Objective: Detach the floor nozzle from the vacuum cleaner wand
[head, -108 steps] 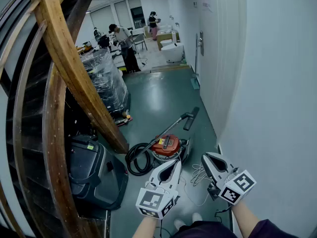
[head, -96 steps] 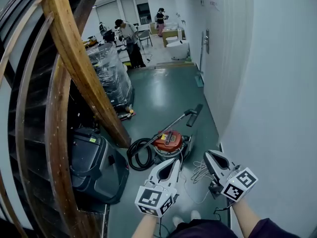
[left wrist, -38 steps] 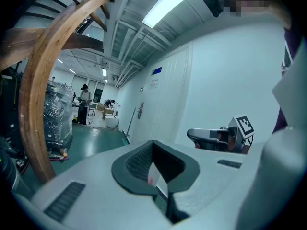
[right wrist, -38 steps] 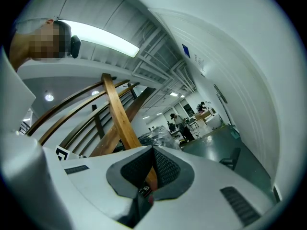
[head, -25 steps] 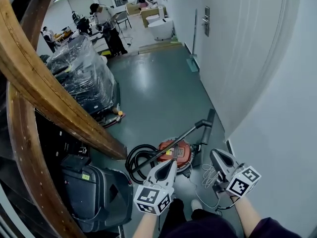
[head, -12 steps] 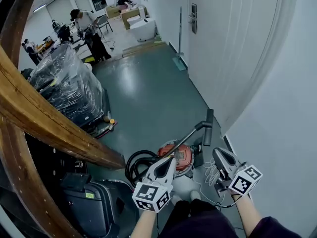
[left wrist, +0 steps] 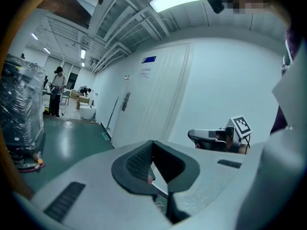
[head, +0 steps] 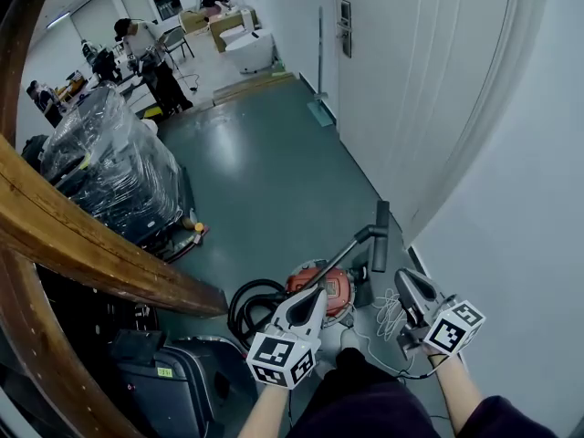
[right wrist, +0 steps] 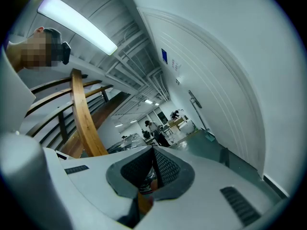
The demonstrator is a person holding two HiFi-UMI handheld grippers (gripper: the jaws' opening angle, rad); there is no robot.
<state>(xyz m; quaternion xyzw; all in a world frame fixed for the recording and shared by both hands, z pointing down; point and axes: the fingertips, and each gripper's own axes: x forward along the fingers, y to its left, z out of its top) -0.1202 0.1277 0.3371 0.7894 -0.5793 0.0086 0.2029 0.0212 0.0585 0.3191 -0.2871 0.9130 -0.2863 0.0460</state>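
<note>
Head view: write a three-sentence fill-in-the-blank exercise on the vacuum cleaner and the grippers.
The floor nozzle is ___ to the wand.
In the head view, the coiled hose lies ___ of the canister.
The left gripper and right gripper both have their fingers ___, holding nothing.
Missing words: attached; left; shut.

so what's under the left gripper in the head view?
The left gripper, jaws shut, hangs over the red vacuum body and the black hose coil on the green floor. It covers the body's near side, so where hose meets body cannot be seen.
</note>
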